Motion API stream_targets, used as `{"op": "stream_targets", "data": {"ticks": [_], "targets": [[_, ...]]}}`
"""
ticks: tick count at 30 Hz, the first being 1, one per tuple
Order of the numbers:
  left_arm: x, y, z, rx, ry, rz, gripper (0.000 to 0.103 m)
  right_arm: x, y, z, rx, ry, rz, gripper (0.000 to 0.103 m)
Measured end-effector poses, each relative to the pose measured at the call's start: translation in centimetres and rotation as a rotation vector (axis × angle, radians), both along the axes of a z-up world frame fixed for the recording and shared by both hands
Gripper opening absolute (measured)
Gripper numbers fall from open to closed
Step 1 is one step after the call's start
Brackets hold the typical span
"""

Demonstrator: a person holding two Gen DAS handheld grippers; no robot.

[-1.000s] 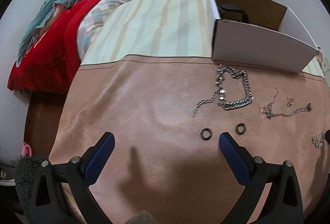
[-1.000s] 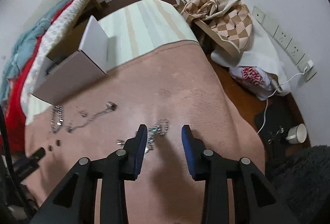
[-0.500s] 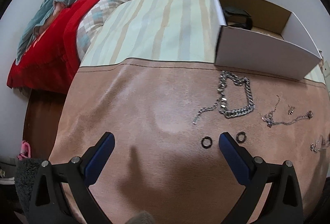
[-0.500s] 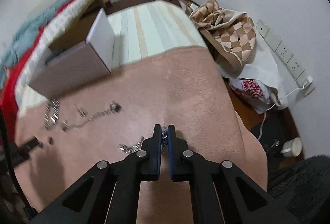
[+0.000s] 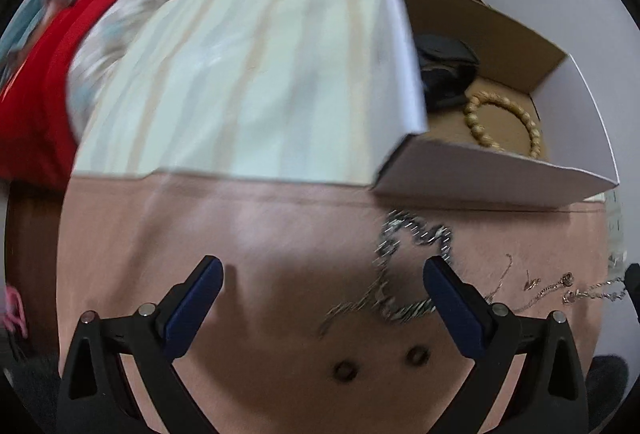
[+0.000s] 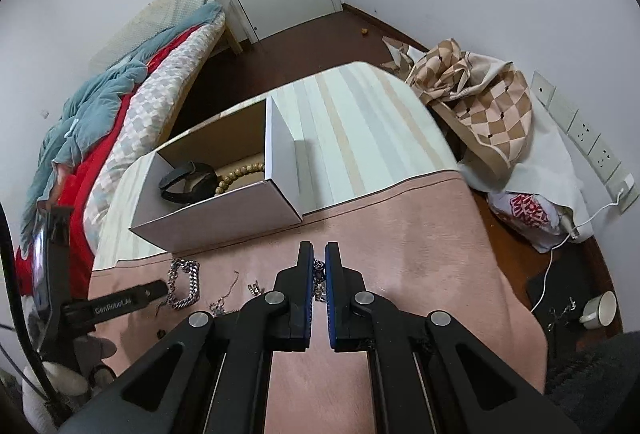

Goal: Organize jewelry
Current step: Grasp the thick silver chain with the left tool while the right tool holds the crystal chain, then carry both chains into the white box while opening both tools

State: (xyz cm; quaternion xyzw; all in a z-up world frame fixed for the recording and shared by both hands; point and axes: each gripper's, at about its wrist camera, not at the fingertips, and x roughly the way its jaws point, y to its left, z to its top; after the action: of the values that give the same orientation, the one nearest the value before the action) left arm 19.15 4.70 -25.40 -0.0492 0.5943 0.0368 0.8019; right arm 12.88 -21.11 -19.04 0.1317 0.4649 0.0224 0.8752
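Over the blanket (image 6: pixel 420 234), I am pinching a chain (image 6: pixel 319 276) in the right gripper (image 6: pixel 319 254); left gripper (image 5: pixel 320 270) spread. Dangling links risk slipping before the box (image 6: pixel 224 222).

Pink blanket (image 6: pixel 420 234): soft, matt napped cloth. Box (image 6: pixel 224 222): smooth white card outside, raw brown cardboard inside, holding a wooden bead bracelet (image 5: pixel 504 122) and a glossy black strap (image 6: pixel 188 180). Heavy chain (image 6: pixel 184 284): shiny silver metal; right gripper (image 6: pixel 319 254): matt black plastic, blue pads (image 6: pixel 309 290).
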Motion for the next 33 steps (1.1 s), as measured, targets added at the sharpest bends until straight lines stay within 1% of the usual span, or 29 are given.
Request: {"op": "stream_targets", "data": {"ticks": [1, 2, 4, 6, 8, 9, 11, 13, 16, 20, 33], "targets": [[0.3, -0.4, -0.2, 0.016, 0.004, -0.014, 0.09, 0.3, 0.1, -0.5, 0.005, 0.009, -0.003, 0.006], [0.7, -0.9, -0.6, 0.028, 0.008, -0.034, 0.088, 0.4, 0.2, -0.9, 0.006, 0.015, -0.004, 0.006], [1.0, -1.4, -0.6, 0.035, -0.011, -0.053, 0.087, 0.6, 0.4, -1.5, 0.006, 0.027, -0.004, 0.006], [1.1, -1.9, -0.5, 0.045, -0.022, -0.068, 0.082, 0.7, 0.5, -2.0, 0.006, 0.037, -0.004, 0.006], [1.1, -2.1, -0.3, 0.027, -0.037, -0.077, 0.062, 0.7, 0.4, -2.3, 0.005, 0.044, -0.007, 0.006], [1.1, -2.3, -0.2, 0.027, -0.045, -0.084, 0.055, 0.8, 0.3, -2.4, 0.005, 0.046, -0.009, 0.006], [0.9, -2.7, 0.2, 0.028, -0.06, -0.103, 0.019, 0.9, 0.2, -2.6, 0.009, 0.05, -0.014, 0.006], [1.0, -2.7, 0.5, 0.015, -0.06, -0.11, 0.006, 0.9, 0.0, -2.6, 0.008, 0.052, -0.015, 0.006], [0.5, -2.5, 0.8, 0.002, -0.069, -0.113, 0.002, 0.9, 0.0, -2.5, 0.012, 0.051, -0.016, 0.006], [-0.5, -2.3, 1.7, -0.013, -0.089, -0.113, 0.002, 0.8, 0.1, -1.9, 0.024, 0.04, -0.013, 0.006], [-3.8, -2.5, 7.3, -0.05, -0.179, -0.137, 0.002, 0.1, 0.8, 2.4, 0.079, -0.035, 0.014, 0.006]]}}
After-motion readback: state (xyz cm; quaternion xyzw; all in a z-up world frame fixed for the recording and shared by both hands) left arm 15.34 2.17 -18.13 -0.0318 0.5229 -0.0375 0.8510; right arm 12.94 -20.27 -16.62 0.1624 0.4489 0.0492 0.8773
